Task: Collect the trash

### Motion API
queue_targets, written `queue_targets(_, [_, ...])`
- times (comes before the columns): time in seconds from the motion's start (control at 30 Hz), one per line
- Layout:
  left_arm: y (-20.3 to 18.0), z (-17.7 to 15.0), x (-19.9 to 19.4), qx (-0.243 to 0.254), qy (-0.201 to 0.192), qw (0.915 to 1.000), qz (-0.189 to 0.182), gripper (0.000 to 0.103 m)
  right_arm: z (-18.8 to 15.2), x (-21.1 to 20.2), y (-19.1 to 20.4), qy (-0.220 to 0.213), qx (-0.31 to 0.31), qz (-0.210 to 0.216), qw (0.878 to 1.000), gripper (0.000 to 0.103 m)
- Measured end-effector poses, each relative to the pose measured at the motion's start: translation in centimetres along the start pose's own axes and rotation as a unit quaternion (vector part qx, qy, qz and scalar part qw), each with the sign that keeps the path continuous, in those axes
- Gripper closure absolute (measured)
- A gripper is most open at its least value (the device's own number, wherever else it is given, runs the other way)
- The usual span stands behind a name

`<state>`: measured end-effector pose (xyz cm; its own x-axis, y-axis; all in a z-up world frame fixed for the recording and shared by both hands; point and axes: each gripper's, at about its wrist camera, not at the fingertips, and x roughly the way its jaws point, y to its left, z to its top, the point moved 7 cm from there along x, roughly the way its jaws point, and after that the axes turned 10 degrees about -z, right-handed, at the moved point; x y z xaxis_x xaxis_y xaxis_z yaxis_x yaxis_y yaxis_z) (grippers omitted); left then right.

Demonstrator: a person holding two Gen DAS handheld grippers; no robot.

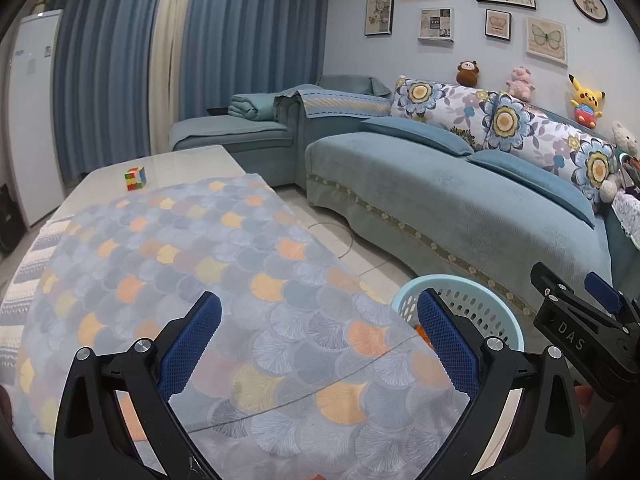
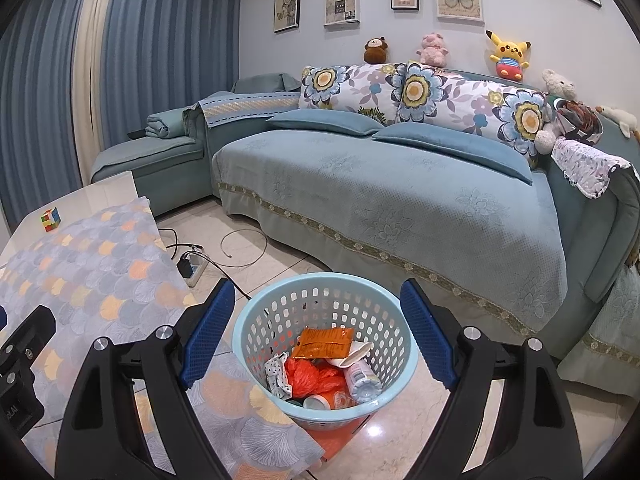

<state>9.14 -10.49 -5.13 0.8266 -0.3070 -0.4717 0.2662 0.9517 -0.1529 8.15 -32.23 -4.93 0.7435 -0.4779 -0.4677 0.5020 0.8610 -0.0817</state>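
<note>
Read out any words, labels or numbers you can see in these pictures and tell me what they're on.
"DAS": white letters on the black body of the right tongs, seen from the left wrist view.
Orange foil packet in the light blue plastic basket: print too blurred to read.
White plastic bottle: label unreadable.
Framed wall print with text blocks: too small.

Basket (image 2: pixel 325 344) mouth unobstructed from above; tablecloth (image 2: pixel 100 272) bare (cube (image 2: pixel 50 220) far corner); sofa (image 2: pixel 400 208) behind.

A low table (image 1: pixel 188 156) carries a scale-patterned cloth (image 1: pixel 224 280) and a colour cube (image 1: pixel 135 178), while the light-blue basket (image 2: pixel 280 304) stands on the tiled floor (image 2: pixel 460 392) beside it.
</note>
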Motion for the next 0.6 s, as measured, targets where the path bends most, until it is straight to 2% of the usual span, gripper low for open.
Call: queue_targets(0.6, [0.08, -0.12, 0.07, 0.005, 0.000, 1.0000, 0.008, 0.008, 0.01, 0.03, -0.02, 0.001, 0.000, 0.000, 1.000, 0.023])
